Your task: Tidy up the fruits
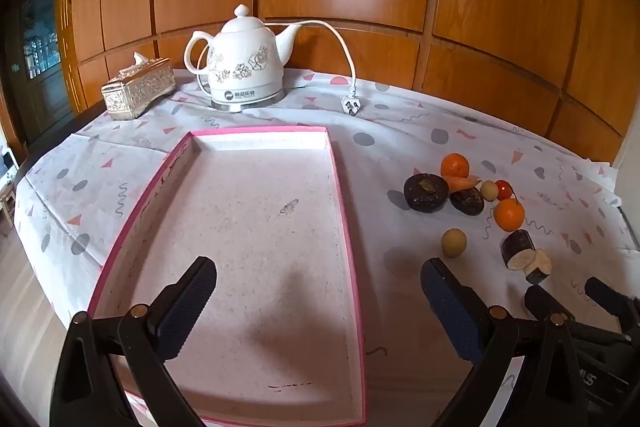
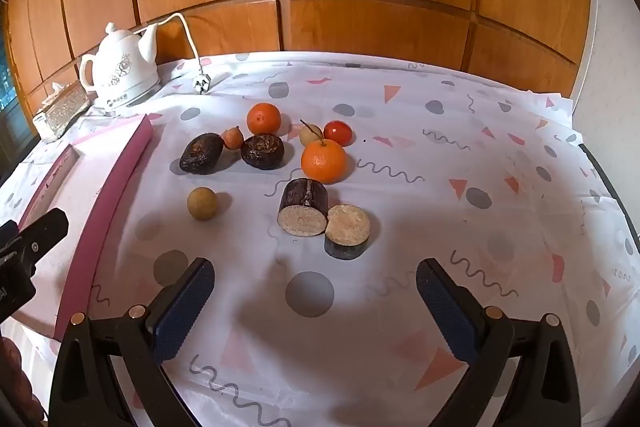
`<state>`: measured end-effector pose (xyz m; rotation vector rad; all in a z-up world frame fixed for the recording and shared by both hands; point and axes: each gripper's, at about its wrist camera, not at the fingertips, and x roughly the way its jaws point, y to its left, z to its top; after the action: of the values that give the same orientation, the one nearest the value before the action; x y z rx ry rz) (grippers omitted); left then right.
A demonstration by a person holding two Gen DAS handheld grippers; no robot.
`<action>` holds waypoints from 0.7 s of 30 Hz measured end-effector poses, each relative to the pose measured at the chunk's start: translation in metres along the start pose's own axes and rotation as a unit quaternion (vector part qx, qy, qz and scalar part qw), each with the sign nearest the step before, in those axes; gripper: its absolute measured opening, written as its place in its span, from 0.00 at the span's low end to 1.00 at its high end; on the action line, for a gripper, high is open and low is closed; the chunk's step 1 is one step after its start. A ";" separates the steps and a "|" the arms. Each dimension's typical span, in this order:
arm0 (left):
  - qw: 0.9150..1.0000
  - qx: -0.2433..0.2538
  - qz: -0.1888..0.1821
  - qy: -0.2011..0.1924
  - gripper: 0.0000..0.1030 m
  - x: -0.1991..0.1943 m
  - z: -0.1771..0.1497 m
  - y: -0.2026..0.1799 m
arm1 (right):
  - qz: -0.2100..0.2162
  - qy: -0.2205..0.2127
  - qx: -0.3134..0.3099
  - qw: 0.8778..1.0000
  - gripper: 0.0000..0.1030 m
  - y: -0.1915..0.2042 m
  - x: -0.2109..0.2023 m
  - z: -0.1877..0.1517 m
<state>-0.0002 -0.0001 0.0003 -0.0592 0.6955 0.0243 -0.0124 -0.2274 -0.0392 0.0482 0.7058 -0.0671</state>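
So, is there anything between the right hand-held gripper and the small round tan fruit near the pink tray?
Nothing visible stands between them. The open right hand-held gripper hangs over bare cloth, and the small round tan fruit lies alone, apart from the other fruits, beside the shallow pink tray.

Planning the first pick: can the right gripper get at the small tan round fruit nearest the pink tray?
Probably yes. The right gripper is open and empty, and bare tablecloth lies between it and the tan round fruit, which sits apart from the others.
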 end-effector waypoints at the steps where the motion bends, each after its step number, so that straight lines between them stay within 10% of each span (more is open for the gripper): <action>1: 1.000 0.001 0.000 -0.001 1.00 -0.001 0.000 0.000 | 0.000 -0.002 0.000 1.000 0.99 0.000 -0.002 -0.001; 21: 1.000 0.001 -0.012 0.005 1.00 0.000 -0.002 -0.005 | -0.001 0.007 -0.014 1.000 1.00 0.009 -0.007 0.003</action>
<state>-0.0012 -0.0056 -0.0009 -0.0666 0.7040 -0.0001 -0.0153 -0.2181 -0.0325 0.0209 0.7212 -0.0592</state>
